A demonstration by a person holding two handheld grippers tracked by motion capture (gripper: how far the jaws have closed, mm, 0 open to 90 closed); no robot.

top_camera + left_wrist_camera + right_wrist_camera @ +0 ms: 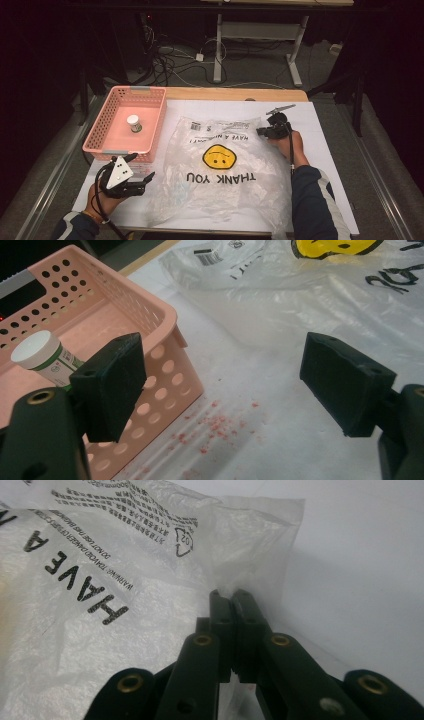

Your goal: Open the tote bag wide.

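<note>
A clear plastic bag (pixel 220 170) with a yellow smiley face and "THANK YOU" print lies flat across the white table cover. My right gripper (pixel 261 131) is at the bag's far right corner. In the right gripper view the right gripper (pixel 230 596) is shut, pinching the edge of the bag (pixel 100 580). My left gripper (pixel 142 166) hovers open at the near left, beside the front right corner of a pink basket (pixel 100 145). The left gripper view shows the left gripper (pixel 225 385) with its jaws wide apart and nothing between them.
The pink perforated basket (pixel 165 315) holds one white-capped bottle (pixel 42 352), which stands upright (pixel 133 123). Red specks (pixel 215 425) dot the white cover near the basket. The wooden table edge (pixel 235 93) runs along the far side, with cables on the floor beyond.
</note>
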